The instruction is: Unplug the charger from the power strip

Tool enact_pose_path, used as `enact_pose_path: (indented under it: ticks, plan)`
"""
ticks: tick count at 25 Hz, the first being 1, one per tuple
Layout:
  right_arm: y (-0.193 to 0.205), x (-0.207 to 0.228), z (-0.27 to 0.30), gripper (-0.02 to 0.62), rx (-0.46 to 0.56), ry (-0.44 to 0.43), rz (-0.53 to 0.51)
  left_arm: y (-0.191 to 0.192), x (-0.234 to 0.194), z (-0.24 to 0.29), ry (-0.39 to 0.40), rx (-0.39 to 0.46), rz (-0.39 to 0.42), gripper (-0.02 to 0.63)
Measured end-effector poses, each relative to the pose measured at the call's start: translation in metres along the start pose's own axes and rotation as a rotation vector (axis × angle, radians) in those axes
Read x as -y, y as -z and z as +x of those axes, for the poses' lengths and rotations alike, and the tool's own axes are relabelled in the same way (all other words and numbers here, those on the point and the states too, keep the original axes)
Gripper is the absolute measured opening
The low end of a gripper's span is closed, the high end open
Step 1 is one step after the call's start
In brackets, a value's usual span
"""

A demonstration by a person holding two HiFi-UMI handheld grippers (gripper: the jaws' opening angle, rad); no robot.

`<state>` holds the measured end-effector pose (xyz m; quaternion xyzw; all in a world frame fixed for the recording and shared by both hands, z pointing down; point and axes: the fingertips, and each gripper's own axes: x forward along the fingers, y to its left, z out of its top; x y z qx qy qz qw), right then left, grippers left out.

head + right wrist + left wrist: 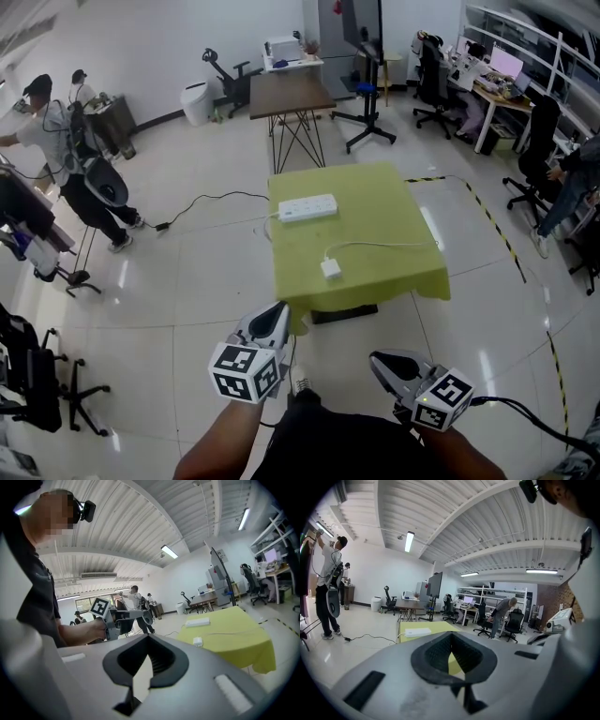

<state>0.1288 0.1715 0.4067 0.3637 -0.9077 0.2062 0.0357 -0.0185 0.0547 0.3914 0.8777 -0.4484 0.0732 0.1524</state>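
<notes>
The charger [331, 269] lay unplugged near the bench's [394, 216] near edge, well apart from the power strip [307, 207], so the task looked done. The left gripper [279, 309] and right gripper [378, 360] hung short of the bench, fingers pressed together, empty.

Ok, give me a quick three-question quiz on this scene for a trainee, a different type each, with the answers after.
1. True or false: the charger is plugged into the power strip.
2. What is between the right gripper's jaws? A: the charger. B: a cable. C: nothing.
3. Which lies nearer the person on the yellow table, the charger or the power strip?

Key
1. False: it lies apart from the power strip.
2. C: the jaws are together and empty.
3. The charger.
</notes>
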Motion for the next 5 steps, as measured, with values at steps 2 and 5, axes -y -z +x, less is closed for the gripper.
enact_pose_path:
  ticks: [2, 5]
  plan:
    - [-0.001, -0.0004, -0.0015, 0.0, 0.003, 0.0, -0.001, -0.0015, 0.0009, -0.0021, -0.004, 0.004, 0.001, 0.006]
    - [-0.0014, -0.001, -0.0038, 0.0, 0.002, 0.002, 0.001, -0.0029, 0.0024, -0.0048, -0.01, 0.008, 0.002, 0.006]
